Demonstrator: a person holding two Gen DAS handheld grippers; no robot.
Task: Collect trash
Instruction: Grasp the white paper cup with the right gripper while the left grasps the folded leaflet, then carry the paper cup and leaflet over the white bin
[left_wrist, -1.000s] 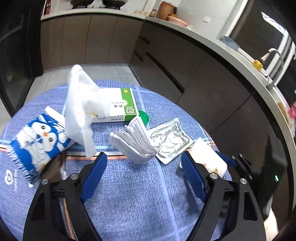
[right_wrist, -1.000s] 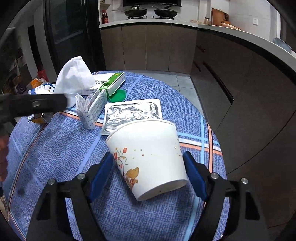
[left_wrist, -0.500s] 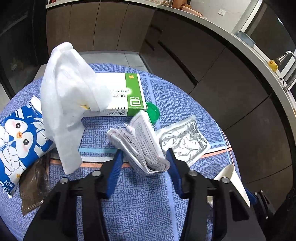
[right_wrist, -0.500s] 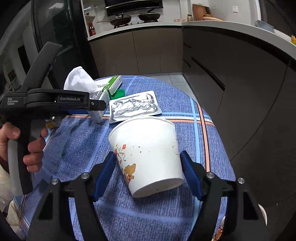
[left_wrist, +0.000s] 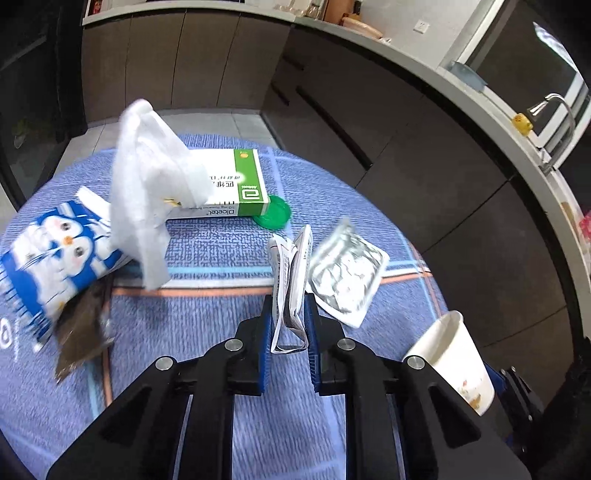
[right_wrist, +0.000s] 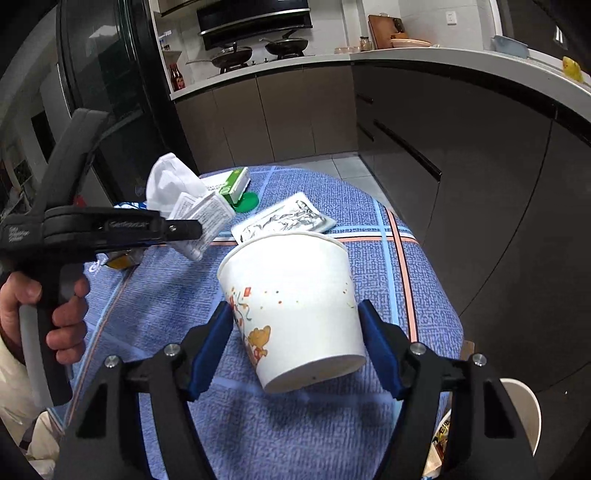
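My left gripper is shut on a folded printed leaflet and holds it off the blue tablecloth; the leaflet also shows in the right wrist view. My right gripper is shut on a white paper cup with a bear print, tilted above the table. The cup also shows at the lower right of the left wrist view. On the table lie a foil tray lid, a green-and-white medicine box, a white tissue, a green cap, a blue penguin snack bag and a brown wrapper.
Dark kitchen cabinets and a grey counter curve round the right and far sides. A black fridge stands at the left. A white bin rim shows below the table's right edge.
My left gripper closed on the leaflet and lifted it off the table. My right gripper rose slightly with the cup in it.
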